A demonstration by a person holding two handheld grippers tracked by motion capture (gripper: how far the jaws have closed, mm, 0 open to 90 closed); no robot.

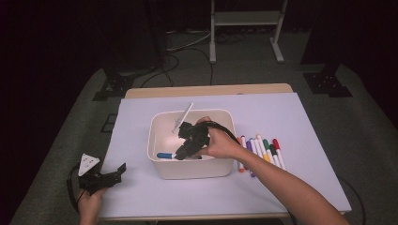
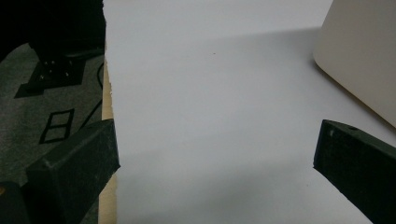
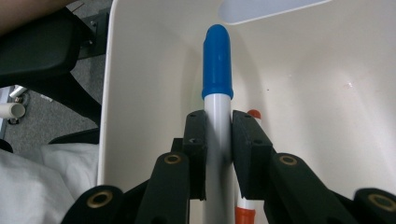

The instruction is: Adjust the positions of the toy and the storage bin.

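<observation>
A white bin (image 1: pixel 192 169) stands mid-table on the white cover. My right gripper (image 1: pixel 181 153) reaches down into it and is shut on a white marker with a blue cap (image 1: pixel 165 155). In the right gripper view the pads (image 3: pixel 195 140) press both sides of the marker's barrel, and the blue cap (image 3: pixel 217 60) sticks out ahead, along the bin's wall (image 3: pixel 154 70). An orange-ended marker (image 3: pixel 245 213) lies on the bin floor under the jaws. My left gripper (image 1: pixel 120 170) rests at the table's front left corner, open, with bare cover between its jaws (image 2: pixel 215 154).
Several coloured markers (image 1: pixel 260 150) lie in a row on the cover right of the bin. A white pen (image 1: pixel 184 117) leans over the bin's back rim. The bin's corner (image 2: pixel 364 56) shows in the left gripper view. The table's left edge is close to the left gripper.
</observation>
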